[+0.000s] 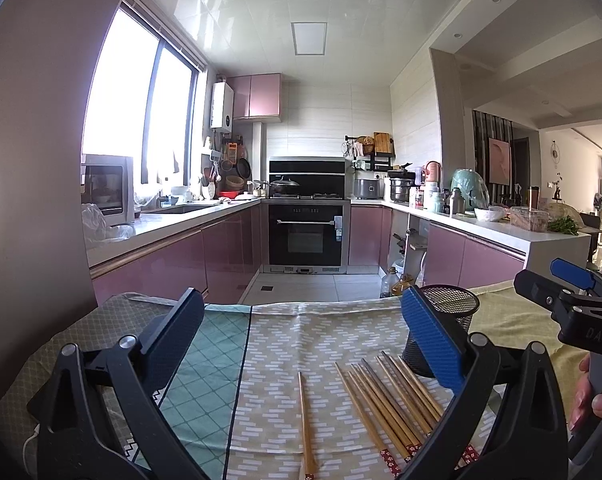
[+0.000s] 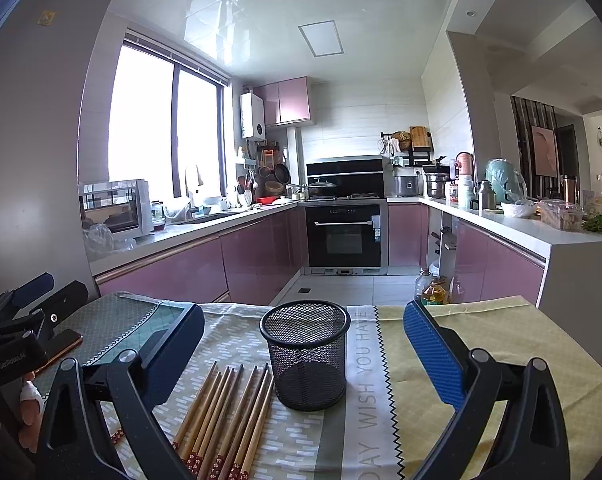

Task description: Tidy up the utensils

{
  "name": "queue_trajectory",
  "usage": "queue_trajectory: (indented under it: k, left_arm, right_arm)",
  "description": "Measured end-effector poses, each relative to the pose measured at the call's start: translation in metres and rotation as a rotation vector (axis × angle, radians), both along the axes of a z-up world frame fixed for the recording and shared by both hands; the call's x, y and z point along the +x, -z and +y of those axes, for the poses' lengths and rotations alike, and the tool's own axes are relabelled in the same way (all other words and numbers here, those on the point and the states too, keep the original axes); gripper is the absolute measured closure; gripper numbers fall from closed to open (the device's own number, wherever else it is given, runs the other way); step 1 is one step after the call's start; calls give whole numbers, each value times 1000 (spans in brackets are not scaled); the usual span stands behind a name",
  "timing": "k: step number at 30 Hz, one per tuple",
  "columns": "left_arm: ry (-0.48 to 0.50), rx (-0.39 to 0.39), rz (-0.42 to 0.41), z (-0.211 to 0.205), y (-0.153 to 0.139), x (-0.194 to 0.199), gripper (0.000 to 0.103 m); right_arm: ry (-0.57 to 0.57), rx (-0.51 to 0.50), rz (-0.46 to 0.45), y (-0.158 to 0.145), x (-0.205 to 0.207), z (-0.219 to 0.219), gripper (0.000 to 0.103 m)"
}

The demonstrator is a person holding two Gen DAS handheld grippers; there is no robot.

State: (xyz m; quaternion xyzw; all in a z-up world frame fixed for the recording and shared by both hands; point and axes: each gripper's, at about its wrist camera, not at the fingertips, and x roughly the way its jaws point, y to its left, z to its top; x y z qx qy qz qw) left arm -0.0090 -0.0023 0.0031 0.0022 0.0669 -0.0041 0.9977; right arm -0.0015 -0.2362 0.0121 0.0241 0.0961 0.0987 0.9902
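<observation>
Several wooden chopsticks [image 1: 393,404] lie side by side on the patterned tablecloth, with one single chopstick [image 1: 307,424] apart to their left. They also show in the right wrist view [image 2: 225,420]. A black mesh cup [image 2: 305,354] stands upright and empty just right of them; it also shows in the left wrist view [image 1: 449,320]. My left gripper [image 1: 301,344] is open and empty above the chopsticks. My right gripper [image 2: 303,354] is open and empty, with the cup between its fingers' line of sight. Each gripper shows at the edge of the other's view.
The table is covered by cloths: green check [image 1: 205,380], beige pattern [image 1: 301,340] and yellow [image 2: 481,344]. A phone [image 2: 61,350] lies at the table's left. Beyond the far edge are the kitchen floor, oil bottles [image 2: 433,290] and pink cabinets.
</observation>
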Motion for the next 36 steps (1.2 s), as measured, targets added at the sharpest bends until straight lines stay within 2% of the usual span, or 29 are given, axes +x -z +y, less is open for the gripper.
queue_trajectory:
  k: [36]
  left_arm:
    - [2, -3, 5, -2, 3, -2, 6]
  right_arm:
    - [5, 1, -27, -2, -2, -1, 6]
